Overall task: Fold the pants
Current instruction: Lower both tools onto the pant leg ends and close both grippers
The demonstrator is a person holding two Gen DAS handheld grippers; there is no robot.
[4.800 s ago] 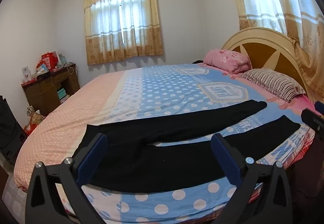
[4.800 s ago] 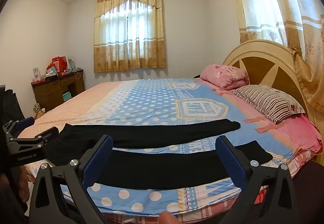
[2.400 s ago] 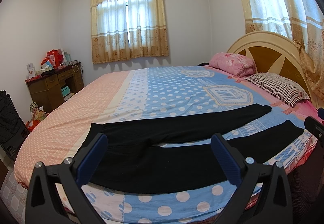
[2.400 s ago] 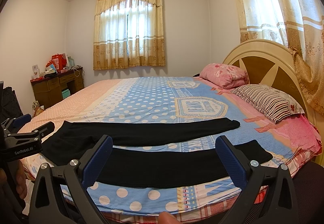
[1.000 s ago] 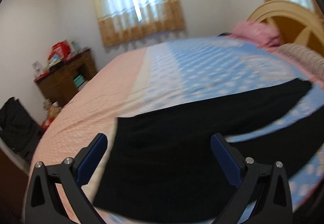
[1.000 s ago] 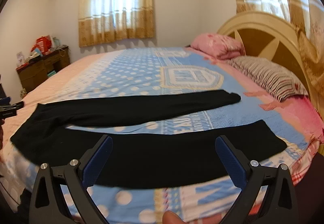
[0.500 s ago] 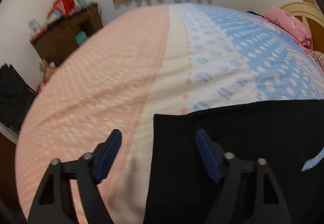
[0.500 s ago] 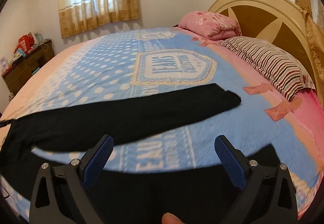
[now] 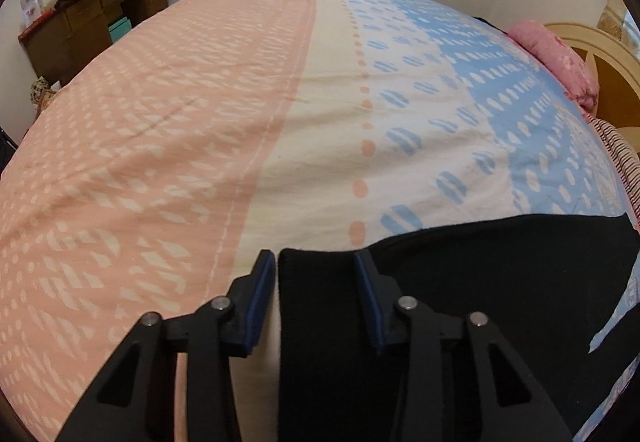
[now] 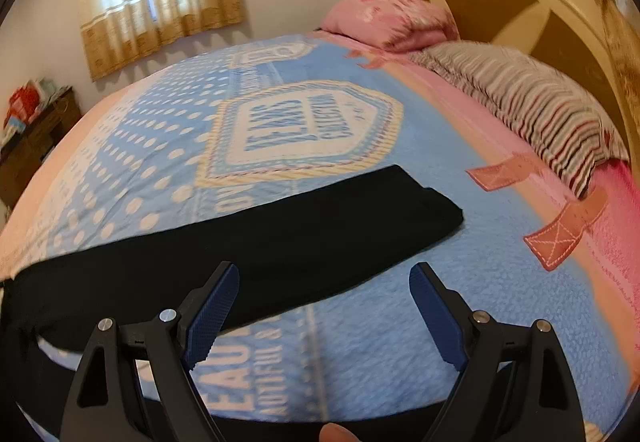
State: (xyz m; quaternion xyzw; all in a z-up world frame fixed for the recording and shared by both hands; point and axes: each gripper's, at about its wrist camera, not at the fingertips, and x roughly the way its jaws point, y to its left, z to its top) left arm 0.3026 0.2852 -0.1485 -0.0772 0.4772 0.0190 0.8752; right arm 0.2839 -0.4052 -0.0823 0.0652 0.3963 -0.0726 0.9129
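Observation:
Black pants [image 9: 460, 302] lie flat on the bed with the legs spread apart. My left gripper [image 9: 316, 278] is low over the far corner of the waistband; its jaws are partly closed around the corner with a gap still showing. In the right wrist view the far pant leg [image 10: 280, 226] runs across the bed to its cuff. My right gripper [image 10: 324, 298] is open just above the bedspread, near the lower part of that leg. The near leg is mostly hidden under the gripper.
The bed carries a pink and blue dotted bedspread [image 9: 200, 122]. A striped pillow [image 10: 532, 110] and a pink pillow [image 10: 388, 22] lie by the wooden headboard [image 10: 520, 2]. A brown desk [image 9: 92, 26] stands by the far wall.
Both grippers have dropped toward the bed. The left one moved to the waistband corner and its jaws narrowed around it. The right one moved closer to the far leg, still open.

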